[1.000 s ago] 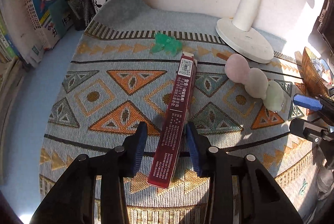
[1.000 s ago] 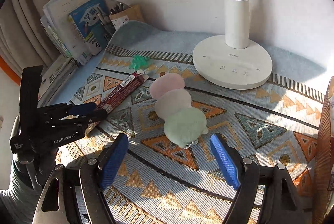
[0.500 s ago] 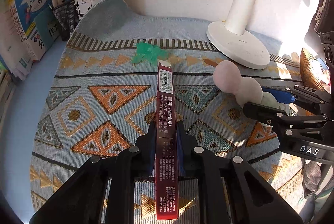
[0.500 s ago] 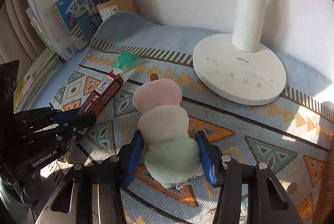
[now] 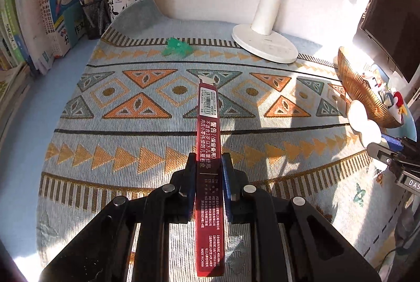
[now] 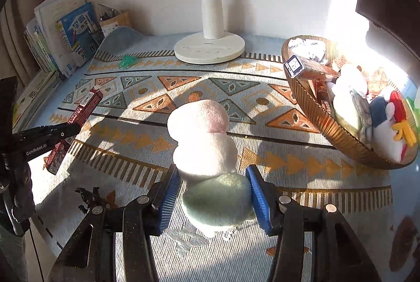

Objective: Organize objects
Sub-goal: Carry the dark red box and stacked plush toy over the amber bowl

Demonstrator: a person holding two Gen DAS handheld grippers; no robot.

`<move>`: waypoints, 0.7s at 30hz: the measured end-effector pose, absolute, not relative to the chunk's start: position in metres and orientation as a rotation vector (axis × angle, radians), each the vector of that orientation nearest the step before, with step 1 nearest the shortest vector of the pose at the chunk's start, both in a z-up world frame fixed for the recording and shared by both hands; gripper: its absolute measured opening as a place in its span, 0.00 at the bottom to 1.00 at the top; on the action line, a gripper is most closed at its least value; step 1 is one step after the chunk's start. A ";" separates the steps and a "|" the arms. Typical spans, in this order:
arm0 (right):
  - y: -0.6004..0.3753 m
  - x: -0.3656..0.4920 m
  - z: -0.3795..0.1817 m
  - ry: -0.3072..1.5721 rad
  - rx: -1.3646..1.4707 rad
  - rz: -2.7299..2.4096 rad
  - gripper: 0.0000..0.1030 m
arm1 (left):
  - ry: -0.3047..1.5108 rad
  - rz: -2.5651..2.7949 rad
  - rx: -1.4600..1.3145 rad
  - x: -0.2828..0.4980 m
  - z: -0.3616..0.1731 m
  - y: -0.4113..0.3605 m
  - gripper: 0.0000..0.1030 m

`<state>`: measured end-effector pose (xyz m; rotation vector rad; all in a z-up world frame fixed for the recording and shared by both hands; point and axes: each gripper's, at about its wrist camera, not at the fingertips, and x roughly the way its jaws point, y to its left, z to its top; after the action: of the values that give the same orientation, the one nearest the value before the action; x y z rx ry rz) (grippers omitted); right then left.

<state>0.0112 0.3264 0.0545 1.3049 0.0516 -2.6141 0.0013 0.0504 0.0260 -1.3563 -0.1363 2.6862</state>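
In left claw (image 5: pixel 208 178): maroon box (image 5: pixel 208 135) (barcoded).

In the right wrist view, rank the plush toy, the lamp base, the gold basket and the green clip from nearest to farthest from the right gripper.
1. Plush toy: between the right gripper fingers, dead ahead.
2. Gold basket: ahead to the right, on the mat's edge.
3. Lamp base: straight ahead, near the wall.
4. Green clip: far left, by the mat's back border; about as far as the lamp base, too close to call.
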 end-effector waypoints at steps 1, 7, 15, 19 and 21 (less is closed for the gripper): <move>0.328 0.014 0.051 0.042 1.319 -2.617 0.49 | -0.148 2.694 -1.352 0.001 0.022 0.048 0.14; 0.332 0.022 0.031 0.031 1.397 -2.605 0.59 | -0.202 2.744 -1.329 0.005 0.009 0.043 0.14; 0.328 0.015 0.021 -0.058 1.392 -2.601 0.80 | -0.103 2.806 -1.324 0.007 0.008 0.052 0.14; 0.311 0.014 0.017 0.125 1.391 -2.654 0.73 | 0.004 2.836 -1.337 0.007 0.008 0.061 0.15; 0.309 0.016 0.019 0.135 1.360 -2.663 0.59 | -0.007 2.833 -1.336 0.006 0.008 0.058 0.15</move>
<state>0.0158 0.3093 0.0191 1.3599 0.1346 -2.6632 0.0063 0.0579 0.0080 -1.3359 -0.0067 2.8333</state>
